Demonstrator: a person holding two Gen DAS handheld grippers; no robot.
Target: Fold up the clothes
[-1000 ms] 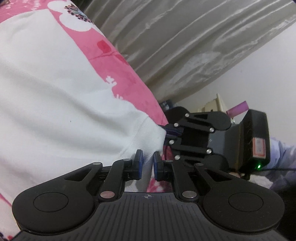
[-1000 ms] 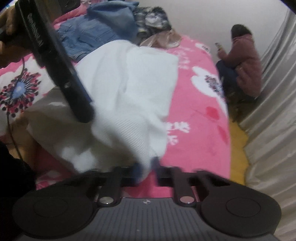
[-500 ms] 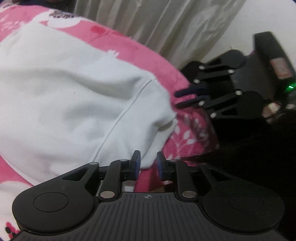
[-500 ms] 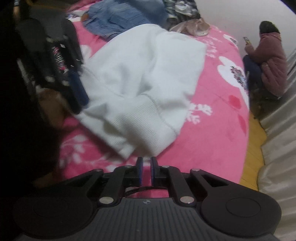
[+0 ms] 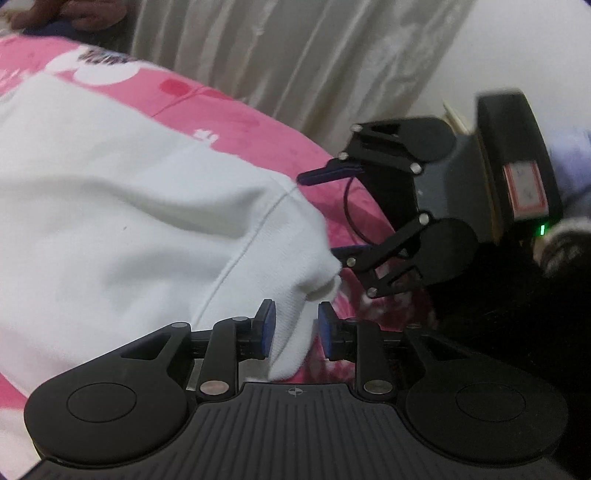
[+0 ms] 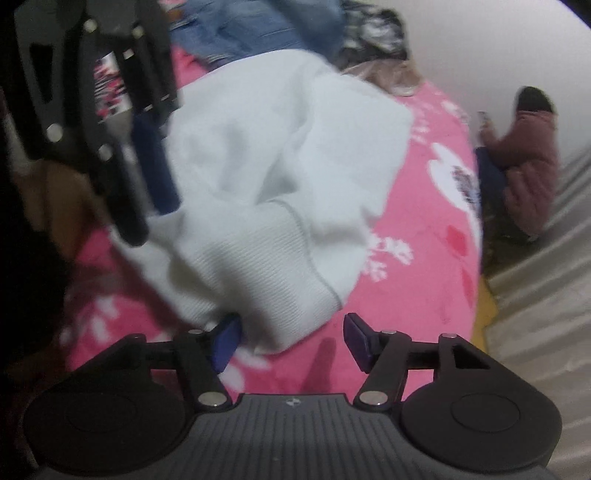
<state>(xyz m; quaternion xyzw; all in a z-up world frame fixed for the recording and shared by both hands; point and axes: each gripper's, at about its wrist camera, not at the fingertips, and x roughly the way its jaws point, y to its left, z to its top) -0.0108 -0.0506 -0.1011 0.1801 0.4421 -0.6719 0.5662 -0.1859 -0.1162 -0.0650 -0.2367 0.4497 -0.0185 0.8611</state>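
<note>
Left hand-held gripper (image 5: 293, 325) is opening, jaws loose around the white garment's (image 5: 129, 221) cuff at twelve o'clock; right hand-held gripper (image 6: 291, 338) is opening wide, hem at eleven o'clock, unpinched; garment lies on the pink bed (image 6: 424, 229); withdraw straight, without dragging folds.

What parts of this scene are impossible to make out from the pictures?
- White garment: its left part is cut off by the left wrist view's edge.
- Clothes pile: blurred and cut off at the top of the right wrist view.
- Left gripper: blurred in the right wrist view.
</note>
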